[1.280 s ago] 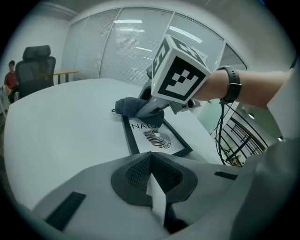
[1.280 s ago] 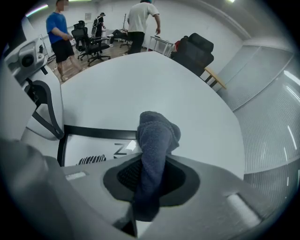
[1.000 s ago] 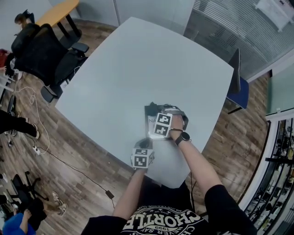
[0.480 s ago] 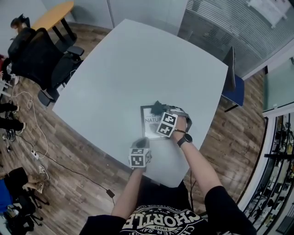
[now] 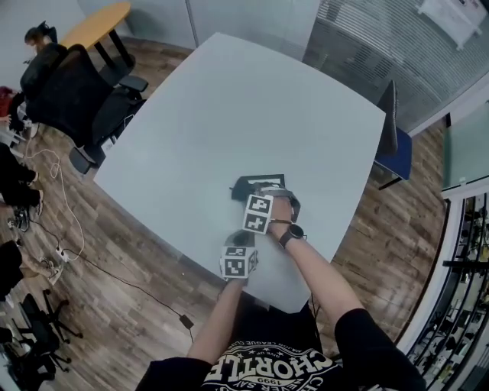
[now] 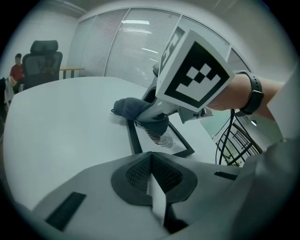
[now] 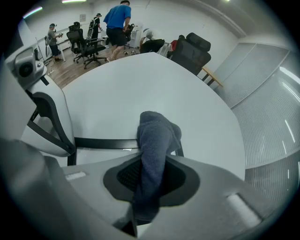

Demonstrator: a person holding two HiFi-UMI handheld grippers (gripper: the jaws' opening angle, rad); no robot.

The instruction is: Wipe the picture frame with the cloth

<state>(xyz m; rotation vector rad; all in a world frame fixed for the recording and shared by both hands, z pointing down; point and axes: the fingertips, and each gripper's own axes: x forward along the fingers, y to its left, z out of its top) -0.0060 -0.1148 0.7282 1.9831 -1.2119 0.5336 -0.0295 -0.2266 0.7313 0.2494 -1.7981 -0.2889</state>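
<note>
A black picture frame (image 5: 269, 183) with a white print lies flat on the white table (image 5: 229, 107) near its front edge. In the left gripper view the picture frame (image 6: 161, 140) shows a leaf drawing. My right gripper (image 5: 253, 195) is shut on a dark blue-grey cloth (image 7: 157, 133), pressed on the frame's far left part. The cloth (image 5: 242, 189) bunches over that corner. My left gripper (image 6: 151, 158) is shut, low at the frame's near edge; I cannot tell whether it touches it.
Black office chairs (image 5: 72, 84) stand left of the table beside a wooden desk (image 5: 95, 23). A blue chair (image 5: 396, 145) sits at the right edge. Several people (image 7: 117, 21) are far across the room. Cables lie on the wooden floor (image 5: 61, 221).
My right gripper has dragged the cloth leftward across the frame, from its top middle to its left corner. The left gripper has hardly moved.
</note>
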